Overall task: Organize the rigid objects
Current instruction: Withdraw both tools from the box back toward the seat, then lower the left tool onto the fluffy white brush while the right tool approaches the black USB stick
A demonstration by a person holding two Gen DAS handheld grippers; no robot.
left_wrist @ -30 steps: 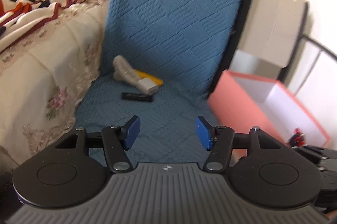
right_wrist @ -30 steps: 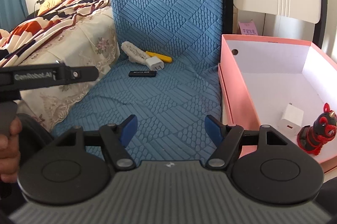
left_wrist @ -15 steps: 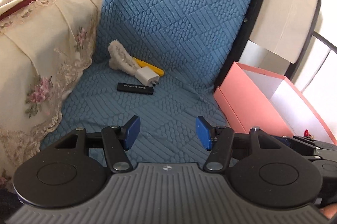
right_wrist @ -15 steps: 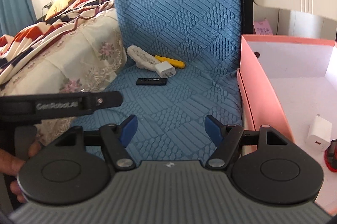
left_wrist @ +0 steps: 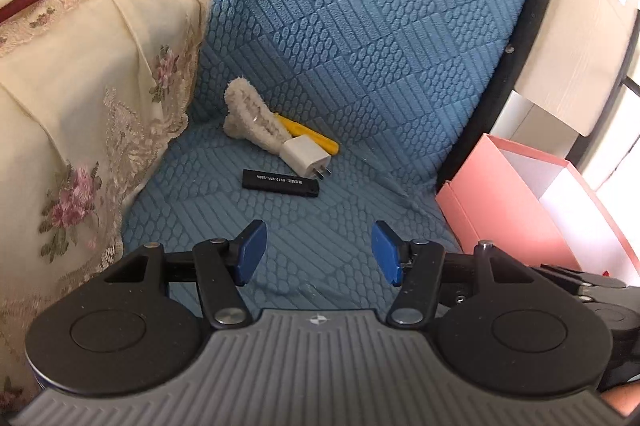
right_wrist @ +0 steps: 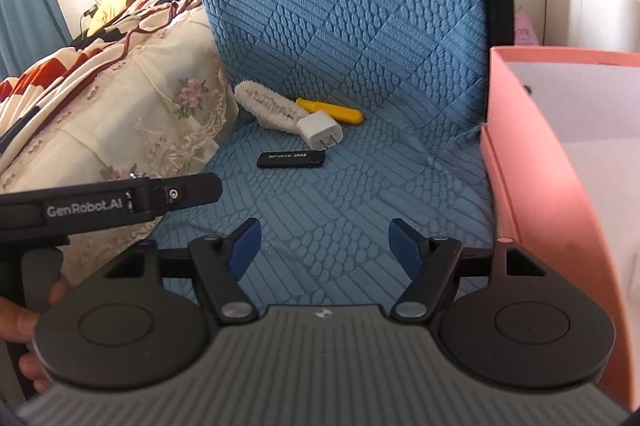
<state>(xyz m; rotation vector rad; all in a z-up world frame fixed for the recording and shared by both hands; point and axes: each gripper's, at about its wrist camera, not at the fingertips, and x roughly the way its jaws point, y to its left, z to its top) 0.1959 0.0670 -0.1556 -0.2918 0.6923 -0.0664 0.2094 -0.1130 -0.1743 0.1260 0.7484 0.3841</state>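
**Both tongs wide and empty above the blue chair seat**

The bed (left_wrist: 80, 73) with its cream floral lace cover fills the 9 o'clock side of the left wrist view. The chair (left_wrist: 380, 25), covered in blue quilted fabric, occupies the centre, backrest toward 12 o'clock. The pink box (right_wrist: 532, 153) with a white interior stands at 3 o'clock, just beside the seat edge.

Four small items lie grouped at the rear of the seat, at 12 o'clock from both tongs:
- Fluffy cream brush (left_wrist: 250, 119): at 11 o'clock in the group, close to the backrest.
- Yellow handle (left_wrist: 316, 137): extends from behind the brush toward 3 o'clock.
- Black USB stick (left_wrist: 280, 182): lies flat at 6 o'clock of the group, apart from the others, nearest the tongs.
- White charger plug (left_wrist: 306, 155): rests against the brush end, prongs pointing toward 4 o'clock.

The left tongs (left_wrist: 319, 252) stand wide, nothing between the blue pads. The right tongs (right_wrist: 324, 248) likewise stand wide and empty. Both hover over bare seat fabric, well short of the items. In the right wrist view the left tongs' body shows at 9 o'clock, gripped by a hand (right_wrist: 24, 318).
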